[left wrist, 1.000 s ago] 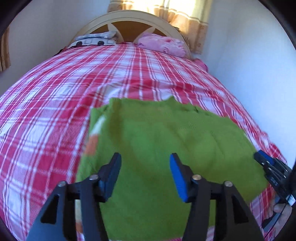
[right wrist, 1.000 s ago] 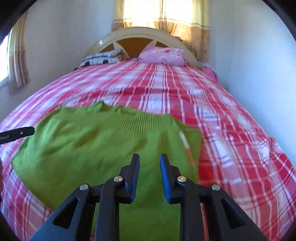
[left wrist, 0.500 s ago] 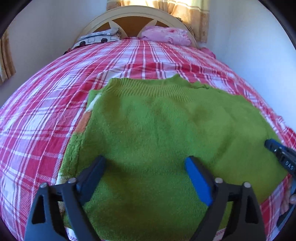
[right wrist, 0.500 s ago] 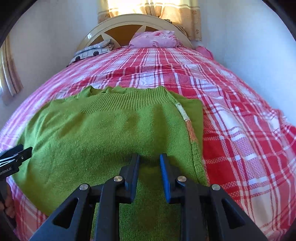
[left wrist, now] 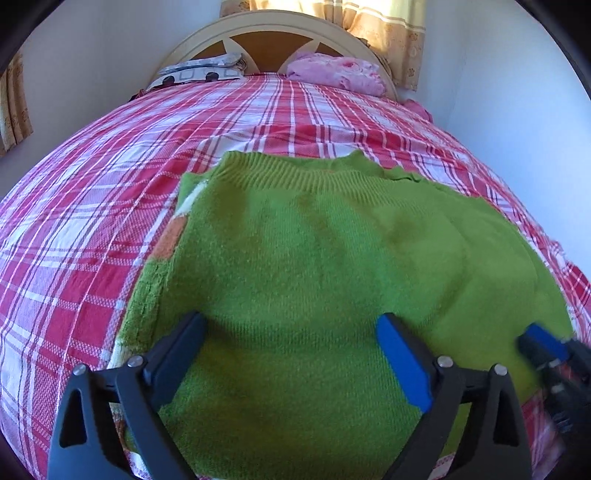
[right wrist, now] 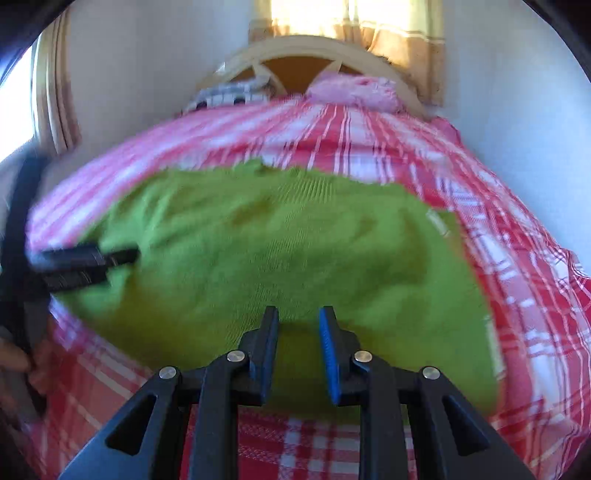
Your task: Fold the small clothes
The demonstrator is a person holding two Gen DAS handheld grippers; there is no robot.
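My sweater (left wrist: 314,266) lies flat on the bed (left wrist: 74,229), its ribbed edge toward the headboard (left wrist: 273,26). My left gripper (left wrist: 291,339) hangs over the sweater's near part, jaws opening, nothing between them. My right gripper (right wrist: 298,328) is over the sweater's near edge, to the right of the left one. Beyond the sweater, two pillows sit against the headboard: one (left wrist: 199,72) left, one (left wrist: 336,75) right. A curtain (left wrist: 384,33) hangs behind the headboard. A wall (left wrist: 517,110) runs right of the sweater.
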